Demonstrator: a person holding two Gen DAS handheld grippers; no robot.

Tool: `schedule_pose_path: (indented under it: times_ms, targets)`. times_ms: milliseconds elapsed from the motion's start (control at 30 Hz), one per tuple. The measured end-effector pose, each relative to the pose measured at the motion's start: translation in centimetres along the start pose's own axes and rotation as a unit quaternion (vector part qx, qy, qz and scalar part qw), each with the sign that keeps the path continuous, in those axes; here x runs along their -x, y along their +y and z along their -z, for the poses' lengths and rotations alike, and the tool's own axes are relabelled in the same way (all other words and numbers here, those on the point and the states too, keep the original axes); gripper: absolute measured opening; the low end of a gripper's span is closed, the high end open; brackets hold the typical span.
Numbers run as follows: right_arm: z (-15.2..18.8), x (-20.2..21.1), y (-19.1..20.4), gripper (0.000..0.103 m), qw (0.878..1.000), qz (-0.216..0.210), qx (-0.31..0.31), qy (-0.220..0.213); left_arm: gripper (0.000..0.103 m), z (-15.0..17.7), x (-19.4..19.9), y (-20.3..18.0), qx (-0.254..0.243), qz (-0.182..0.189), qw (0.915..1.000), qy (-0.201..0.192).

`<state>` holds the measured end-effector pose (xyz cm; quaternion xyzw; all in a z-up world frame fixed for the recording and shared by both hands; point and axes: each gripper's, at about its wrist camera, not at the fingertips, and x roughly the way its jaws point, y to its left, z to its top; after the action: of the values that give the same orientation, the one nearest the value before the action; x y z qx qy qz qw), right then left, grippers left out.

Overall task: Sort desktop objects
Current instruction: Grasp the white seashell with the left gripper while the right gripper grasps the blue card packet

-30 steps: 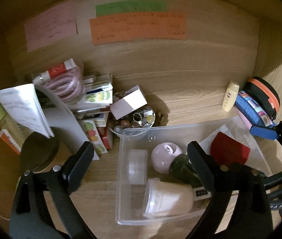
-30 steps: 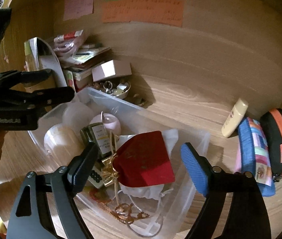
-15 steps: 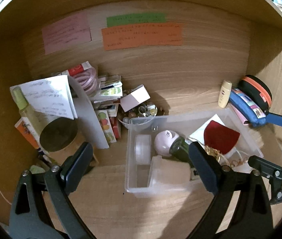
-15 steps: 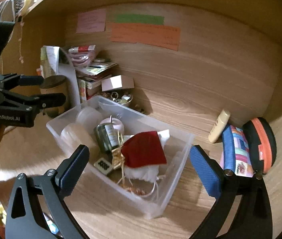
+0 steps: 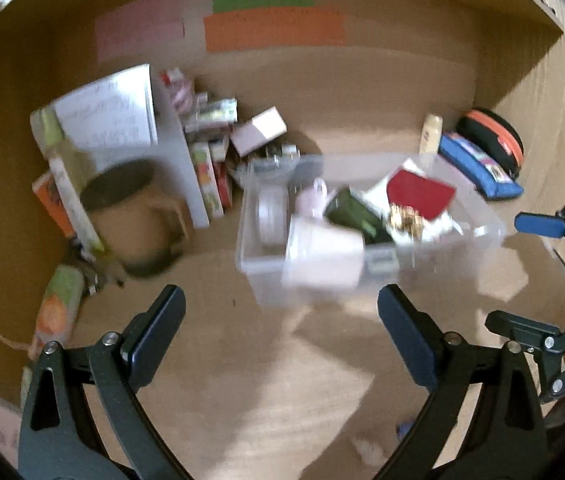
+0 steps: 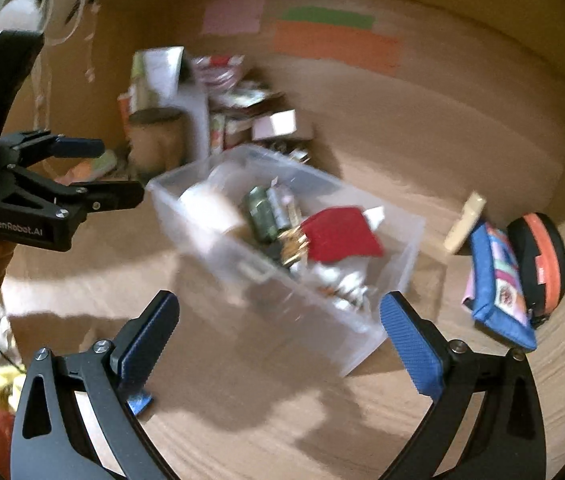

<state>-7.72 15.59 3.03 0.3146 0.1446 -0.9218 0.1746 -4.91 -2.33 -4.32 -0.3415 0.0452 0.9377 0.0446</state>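
A clear plastic bin (image 5: 478, 220) (image 6: 362, 332) sits on the wooden desk. It holds a red pouch (image 5: 420, 194) (image 6: 340, 234), a dark green bottle (image 5: 356, 212) (image 6: 260, 214), white jars (image 5: 324, 246) and gold trinkets. My left gripper (image 5: 280, 322) is open and empty, well back from the bin's front wall. My right gripper (image 6: 280, 320) is open and empty, back from the bin's near corner. Each gripper shows in the other's view, the left gripper (image 6: 94, 172) and the right gripper (image 5: 522, 276). Both views are motion-blurred.
At the back left stand a stack of boxes and booklets (image 5: 210, 160), a brown cylinder (image 5: 130, 208) (image 6: 156, 136) and a white paper (image 5: 110, 112). At the right lie a cream tube (image 5: 431, 134) (image 6: 464, 222), a blue pencil case (image 5: 478, 166) (image 6: 498, 288) and a black-orange case (image 5: 492, 138) (image 6: 538, 252).
Both grippers have pulled back from over the bin toward the desk's front; the bin now looks smaller and farther. Both stay open and empty.
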Motion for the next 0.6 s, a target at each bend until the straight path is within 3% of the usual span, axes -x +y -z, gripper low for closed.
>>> schedule_pose_path:
  times_ms: [233,433,600]
  targets:
    - [2.0,0.0,2.3,0.100,0.999,-0.032,0.024,0.023,0.098,3.7,0.3,0.1,0.022,0.009,0.9992,0.033]
    - [3.0,0.2,4.3,0.098,0.994,-0.096,0.033,0.028,0.098,6.1,0.7,-0.4,0.023,0.019,0.9985,0.047]
    - [3.7,-0.4,5.9,0.079,0.989,-0.132,0.054,0.043,0.098,7.5,0.9,-0.5,0.032,0.024,0.9977,0.055]
